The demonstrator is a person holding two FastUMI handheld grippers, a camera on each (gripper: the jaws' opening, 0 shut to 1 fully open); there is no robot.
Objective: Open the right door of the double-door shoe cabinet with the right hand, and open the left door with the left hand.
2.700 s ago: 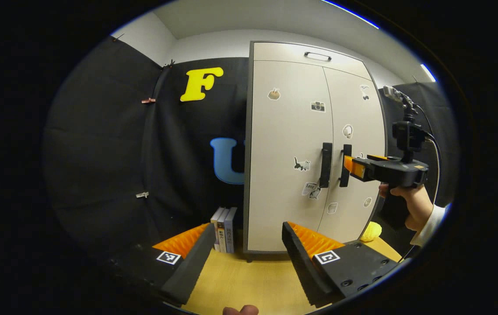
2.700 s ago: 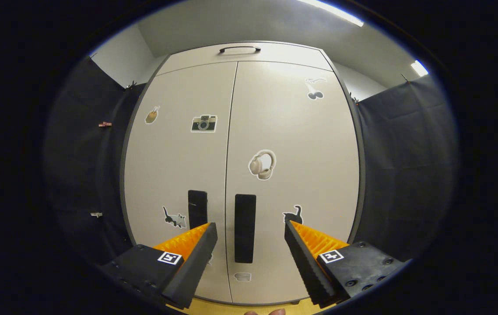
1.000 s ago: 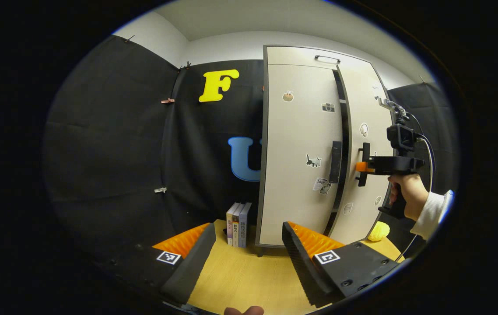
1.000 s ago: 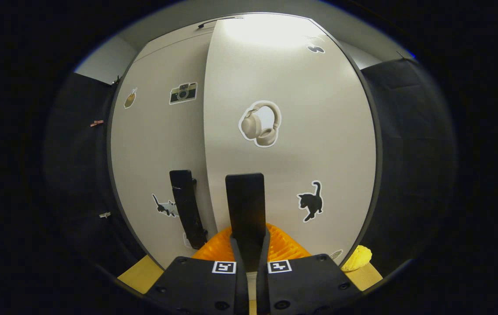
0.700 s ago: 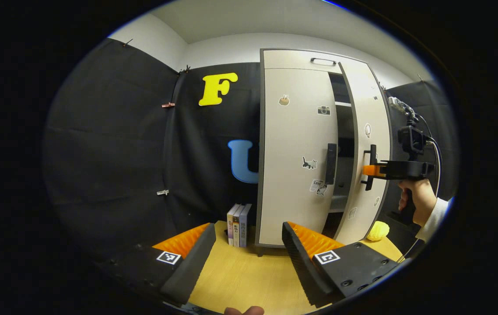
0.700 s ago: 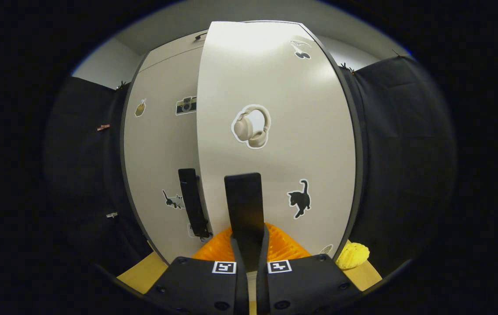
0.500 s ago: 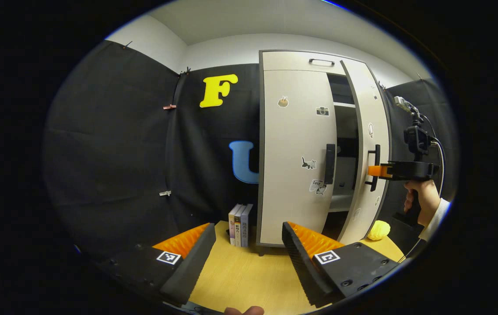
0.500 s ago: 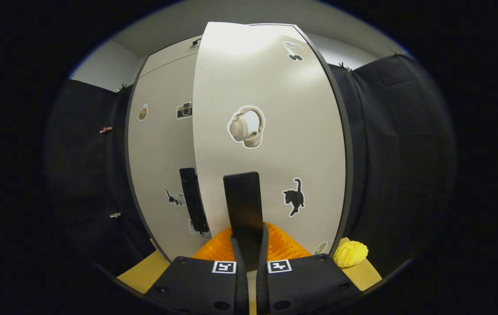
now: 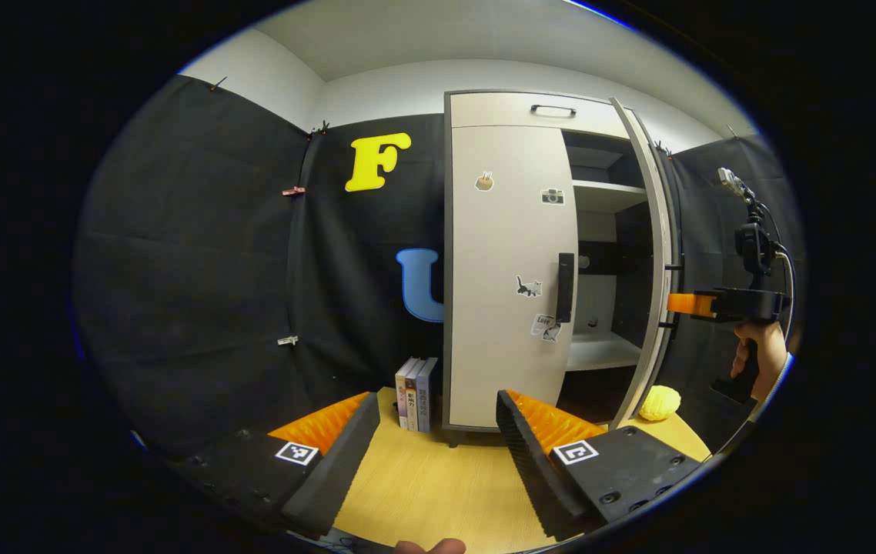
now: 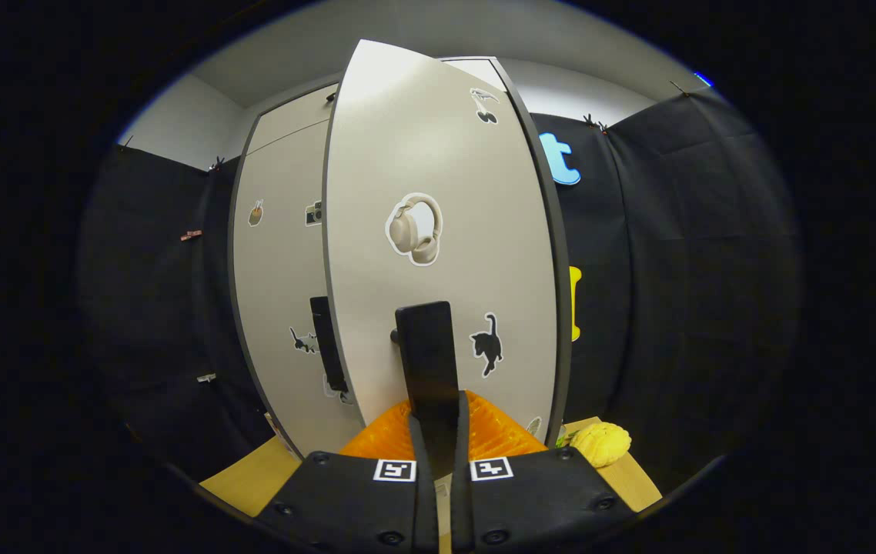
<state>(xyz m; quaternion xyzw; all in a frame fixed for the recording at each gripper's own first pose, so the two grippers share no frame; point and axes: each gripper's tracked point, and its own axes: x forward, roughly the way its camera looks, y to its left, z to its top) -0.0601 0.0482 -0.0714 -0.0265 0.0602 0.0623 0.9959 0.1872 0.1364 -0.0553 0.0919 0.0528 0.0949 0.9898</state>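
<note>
Booth, right gripper (image 10: pixel 438 431) gripping door handle (image 10: pixel 426 354)

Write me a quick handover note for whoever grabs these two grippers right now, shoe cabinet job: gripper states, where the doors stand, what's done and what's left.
Right gripper: shut on the right door handle.
Left gripper: open, holding nothing, back from the cabinet above the wooden tabletop.
Right door: swung well open; the left gripper view shows it edge-on with the shelves behind it.
Left door: closed, its handle untouched.
Done: right door opened.
Left: let go of the right handle, then bring the left gripper to the left door handle, grip it and pull that door open.
Nearby: books left of the cabinet, a yellow object by the right door's foot.
</note>
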